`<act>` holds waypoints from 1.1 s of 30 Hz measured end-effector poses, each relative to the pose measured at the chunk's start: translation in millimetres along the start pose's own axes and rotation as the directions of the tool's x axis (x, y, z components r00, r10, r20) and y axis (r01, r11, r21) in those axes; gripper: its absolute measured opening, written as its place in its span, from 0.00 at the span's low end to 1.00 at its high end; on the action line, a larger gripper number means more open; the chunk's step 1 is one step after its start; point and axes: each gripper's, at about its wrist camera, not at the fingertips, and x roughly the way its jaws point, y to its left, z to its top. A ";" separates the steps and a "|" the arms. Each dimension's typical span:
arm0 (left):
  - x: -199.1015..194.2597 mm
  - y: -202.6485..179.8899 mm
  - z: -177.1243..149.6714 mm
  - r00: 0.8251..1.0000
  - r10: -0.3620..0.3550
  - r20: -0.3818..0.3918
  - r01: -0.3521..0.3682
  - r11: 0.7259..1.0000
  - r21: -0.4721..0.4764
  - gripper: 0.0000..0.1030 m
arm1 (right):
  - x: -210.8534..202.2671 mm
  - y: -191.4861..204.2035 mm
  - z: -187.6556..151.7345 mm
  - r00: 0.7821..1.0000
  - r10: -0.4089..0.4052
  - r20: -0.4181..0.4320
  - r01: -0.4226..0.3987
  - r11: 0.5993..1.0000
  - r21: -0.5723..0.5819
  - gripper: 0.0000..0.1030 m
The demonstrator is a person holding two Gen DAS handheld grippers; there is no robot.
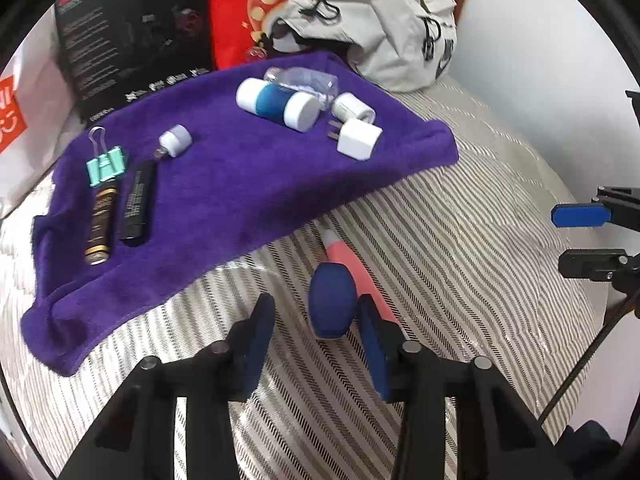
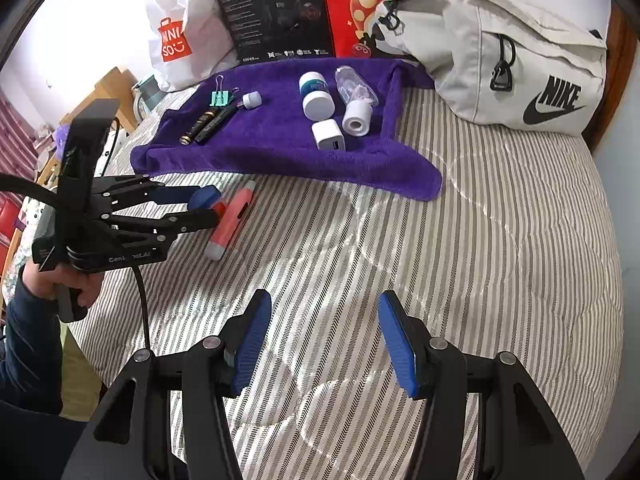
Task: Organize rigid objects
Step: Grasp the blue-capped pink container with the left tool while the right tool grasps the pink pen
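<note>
A purple towel [image 1: 240, 184] [image 2: 272, 148] lies on the striped bed. On it are a mint binder clip [image 1: 107, 166], a gold-black tube [image 1: 100, 224], a black tube [image 1: 138, 200], a blue-and-white cylinder [image 1: 276, 104] [image 2: 316, 94], a clear bottle [image 1: 304, 80], a white roll [image 1: 354, 108] and a white charger plug [image 1: 358, 140] [image 2: 329, 134]. In front of the towel, a dark blue oval object [image 1: 332, 304] [image 2: 204, 196] rests against a pink tube [image 1: 352, 268] [image 2: 232, 220]. My left gripper [image 1: 315, 300] [image 2: 211, 202] is open around the blue object, whose right side is near one finger. My right gripper [image 2: 324, 298] [image 1: 576, 240] hangs open over bare bedding.
Behind the towel stand a grey Nike bag [image 2: 520, 52], a red bag [image 2: 360, 0], a black box [image 2: 272, 8] and a white shopping bag [image 2: 176, 28]. A person's hand [image 2: 44, 280] holds the left gripper's handle. Striped bedding [image 2: 480, 240] stretches to the right.
</note>
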 end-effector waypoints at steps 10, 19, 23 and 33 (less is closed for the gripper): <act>15.3 -4.4 8.5 1.000 0.019 0.000 -0.019 0.999 0.047 0.27 | 15.5 -3.6 -1.8 0.999 -0.005 -0.043 0.006 1.000 0.026 0.54; -2.4 26.7 -9.8 0.999 0.033 0.002 -0.032 0.998 -0.051 0.21 | 43.3 28.6 17.6 0.998 0.047 -0.046 -0.047 0.999 0.020 0.54; -14.6 48.6 -25.6 0.998 0.069 -0.001 -0.069 0.992 -0.105 0.21 | 63.3 50.7 32.4 0.997 0.065 -0.050 -0.067 0.997 -0.027 0.54; -31.2 82.5 -53.4 0.997 0.077 0.013 -0.072 0.972 -0.222 0.21 | 104.8 85.9 58.0 1.000 0.004 -0.026 -0.006 0.998 -0.070 0.55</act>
